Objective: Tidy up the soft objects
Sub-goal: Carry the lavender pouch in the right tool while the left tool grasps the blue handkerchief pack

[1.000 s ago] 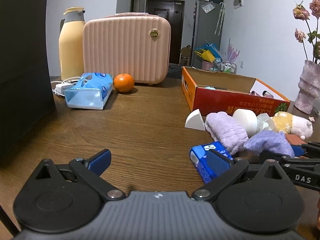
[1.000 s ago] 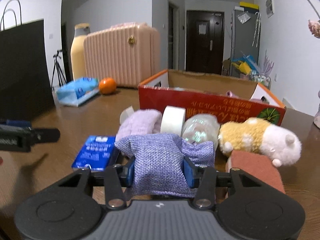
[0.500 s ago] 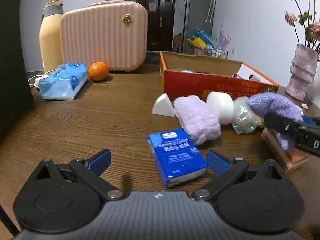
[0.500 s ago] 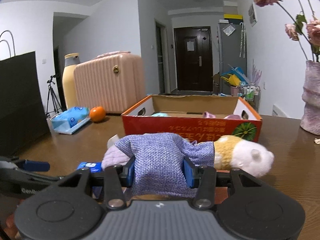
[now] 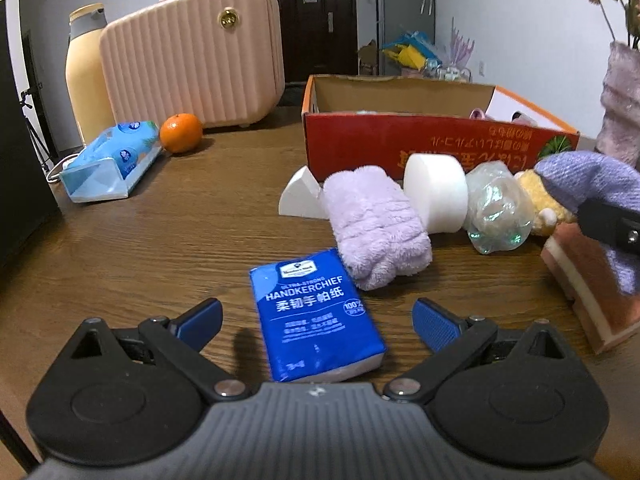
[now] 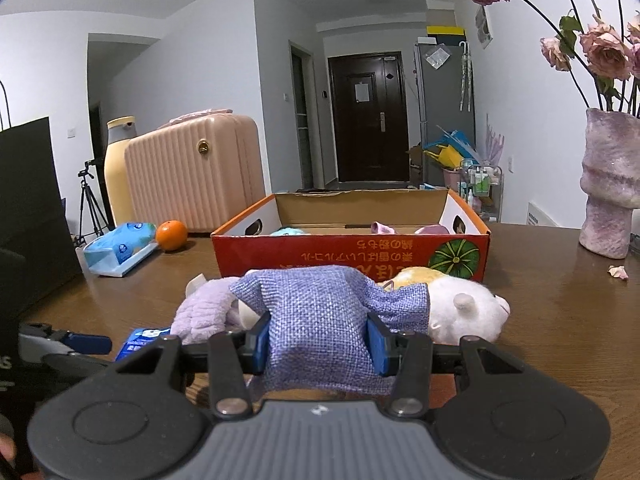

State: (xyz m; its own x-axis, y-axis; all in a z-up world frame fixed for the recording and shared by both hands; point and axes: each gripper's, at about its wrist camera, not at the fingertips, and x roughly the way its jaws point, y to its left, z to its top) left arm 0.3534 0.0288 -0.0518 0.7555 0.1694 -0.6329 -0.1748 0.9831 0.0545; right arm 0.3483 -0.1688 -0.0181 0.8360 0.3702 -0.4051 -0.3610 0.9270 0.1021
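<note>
We see our left claw [image 5: 316, 316] released, its jaws spread either side of the blue handkerchief pack [image 5: 314, 312] lying on the counter [image 5: 160, 240]. Our right claw [image 6: 318, 338] grasps the purple fabric pouch [image 6: 320, 320] in front of the red box [image 6: 352, 254].

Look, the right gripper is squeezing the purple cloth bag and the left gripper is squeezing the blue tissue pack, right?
Not quite. The right gripper does squeeze the purple cloth bag, but the left gripper is open. The left wrist view shows the blue tissue pack lying on the table between its spread fingers, untouched.
</note>
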